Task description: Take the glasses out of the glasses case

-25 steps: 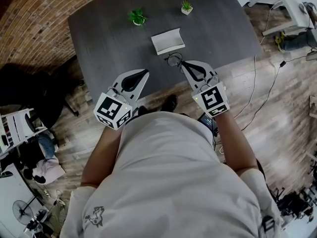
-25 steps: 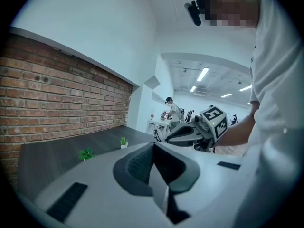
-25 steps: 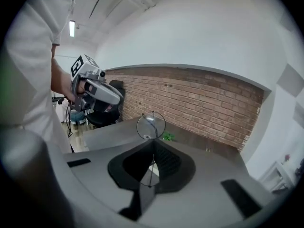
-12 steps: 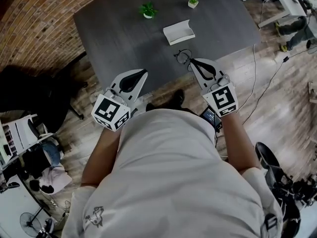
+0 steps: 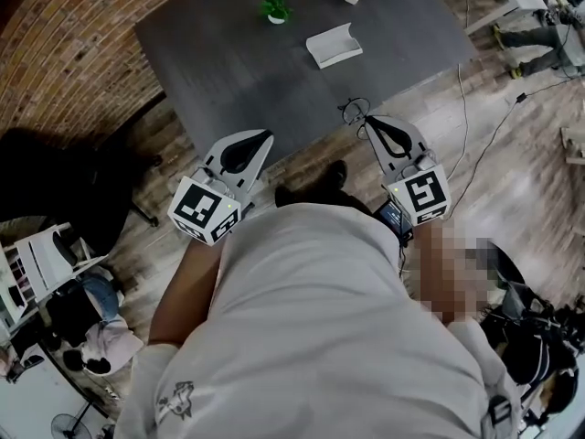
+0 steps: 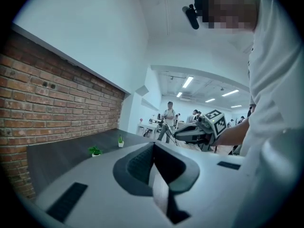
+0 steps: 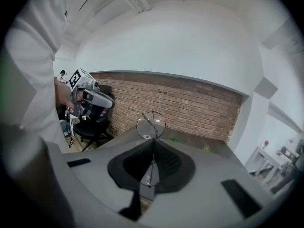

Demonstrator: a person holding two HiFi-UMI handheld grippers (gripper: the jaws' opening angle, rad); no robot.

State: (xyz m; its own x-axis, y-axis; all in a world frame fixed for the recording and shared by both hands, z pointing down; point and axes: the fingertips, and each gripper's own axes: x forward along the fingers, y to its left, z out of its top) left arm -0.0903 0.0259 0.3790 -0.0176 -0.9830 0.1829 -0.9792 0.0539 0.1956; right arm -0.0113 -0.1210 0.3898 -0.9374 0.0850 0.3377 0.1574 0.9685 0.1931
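Change over the last second: both grippers have pulled back from the table (image 5: pixel 228 71) toward the person's body. The right gripper (image 5: pixel 373 124) has carried the glasses (image 5: pixel 354 111) with it.

The glasses now hang just past the right gripper's tips, off the near table edge and over the floor. The glasses case (image 5: pixel 334 46) is well ahead of those tips. It sits open on the tabletop with nothing visible inside.

Read: extraction looks done, since the glasses are fully clear of the case. What's left, if anything, is setting them down somewhere.

Right gripper: jaws essentially closed, pinching a thin part of the frame. In the right gripper view one round lens stands up just beyond the tips, and a thin wire runs down into the jaw seam. It's a thin grip point, so I'd expect the glasses to swing or slip if moved fast.

Left gripper (image 5: pixel 263 140): jaws together with nothing between them. It is level with the right one and well off to its side, touching nothing.

Two small potted plants (image 5: pixel 276 9) stand far beyond the case, not involved.
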